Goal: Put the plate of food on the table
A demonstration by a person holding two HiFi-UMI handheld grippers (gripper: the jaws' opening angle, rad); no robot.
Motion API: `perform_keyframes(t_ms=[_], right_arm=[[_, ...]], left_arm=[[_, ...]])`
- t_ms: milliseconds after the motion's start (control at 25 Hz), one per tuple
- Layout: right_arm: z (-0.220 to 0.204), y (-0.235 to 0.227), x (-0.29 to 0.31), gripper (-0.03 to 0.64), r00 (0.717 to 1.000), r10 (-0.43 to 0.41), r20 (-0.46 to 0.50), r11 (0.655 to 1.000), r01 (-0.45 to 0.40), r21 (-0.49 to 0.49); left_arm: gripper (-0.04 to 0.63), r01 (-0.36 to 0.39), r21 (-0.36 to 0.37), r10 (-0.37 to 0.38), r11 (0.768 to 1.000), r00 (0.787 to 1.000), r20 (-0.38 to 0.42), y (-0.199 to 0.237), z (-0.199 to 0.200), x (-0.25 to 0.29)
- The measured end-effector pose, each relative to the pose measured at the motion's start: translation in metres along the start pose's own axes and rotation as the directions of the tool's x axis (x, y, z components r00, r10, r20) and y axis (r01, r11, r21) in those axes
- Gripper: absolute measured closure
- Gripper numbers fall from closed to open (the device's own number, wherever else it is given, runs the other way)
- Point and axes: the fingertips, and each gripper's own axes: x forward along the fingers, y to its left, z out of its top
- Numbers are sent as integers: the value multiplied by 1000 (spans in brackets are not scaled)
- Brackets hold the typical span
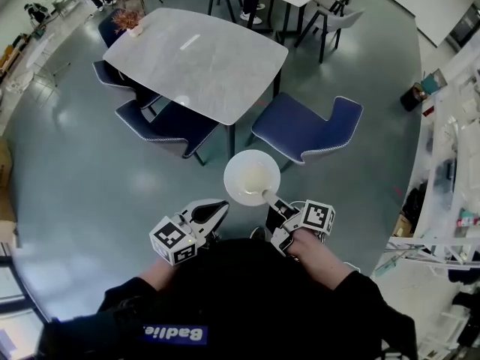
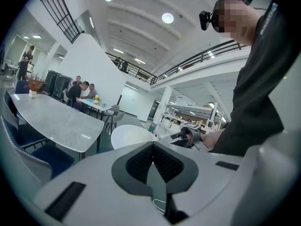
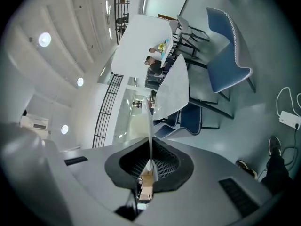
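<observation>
A grey-green floor [image 1: 67, 178] fills most of the head view. In the upper middle of that view stands the table [image 1: 199, 62], its pale stone-patterned top bare apart from a small potted plant [image 1: 129, 22] at its upper left corner. Blue chairs sit round it: one blue chair [image 1: 307, 130] lies right of centre, just past the table's near corner. A second blue chair [image 1: 161, 126] is tucked partly under the table's left edge.

The plate [image 1: 251, 177] is at the centre of the frame, white and round with a faint yellowish middle. It is held in the air above the floor, between the two chairs and clear of the table. Whether food lies on it cannot be told.

The right gripper [image 1: 271, 199] is just below and right of the plate. In the right gripper view its jaws are clamped on the plate's rim [image 3: 150, 140], which shows edge-on as a thin white line running up from between the pads.

The left gripper [image 1: 217, 210] is lower left of the plate and apart from it. In the left gripper view its jaws [image 2: 153, 161] are together with nothing between them, and the plate [image 2: 129, 135] shows beyond them.
</observation>
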Motion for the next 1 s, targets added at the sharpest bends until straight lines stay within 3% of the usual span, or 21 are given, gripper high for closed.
perform_keyframes(t_ms=[640,1000], right_arm=[[37,-21,-17,598,998,42,-54,999,-41,20],[67,-27,6,598,998,16,-59,1000,-15,10]], left_arm=[[588,-88,-10,88,996,996,25,-22,0,40],[588,-83,-7,83,997,995,57,5,10,61]])
